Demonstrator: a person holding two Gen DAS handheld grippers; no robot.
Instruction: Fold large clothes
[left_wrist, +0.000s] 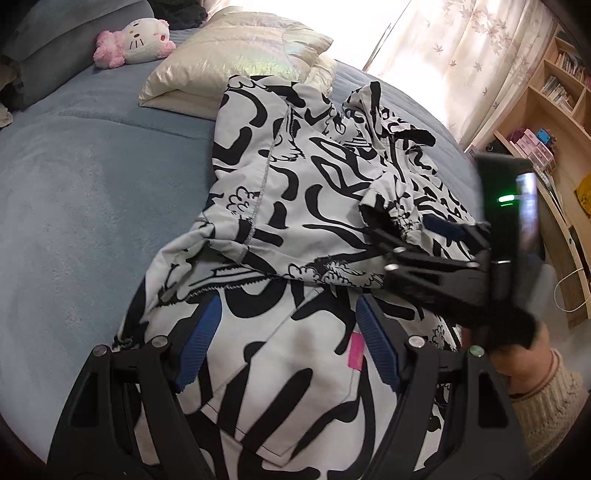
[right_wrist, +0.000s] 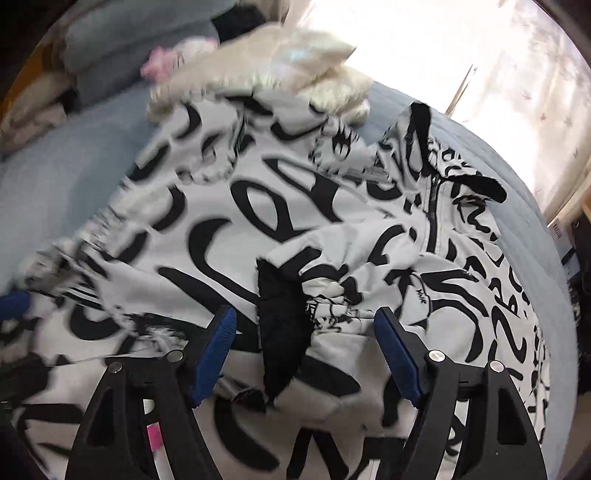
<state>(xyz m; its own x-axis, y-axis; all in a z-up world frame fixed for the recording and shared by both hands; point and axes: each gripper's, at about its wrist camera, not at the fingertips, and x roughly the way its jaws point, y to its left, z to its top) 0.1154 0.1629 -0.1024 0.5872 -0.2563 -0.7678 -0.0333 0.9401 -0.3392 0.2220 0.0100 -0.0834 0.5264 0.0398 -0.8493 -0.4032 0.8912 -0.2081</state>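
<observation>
Currently both grippers are hovering wide open, holding nothing: left gripper over the printed jacket's hem, right gripper above its folded-in sleeve cuff, likely repositioning.

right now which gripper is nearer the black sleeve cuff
Right. The right gripper has the black sleeve cuff between its open fingers; the left gripper hangs over the jacket's near hem by the pink tag.

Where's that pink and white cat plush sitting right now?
In the left wrist view, the cat plush lies at the upper left on the blue bed cover, just left of the shiny cream puffer jacket.
</observation>
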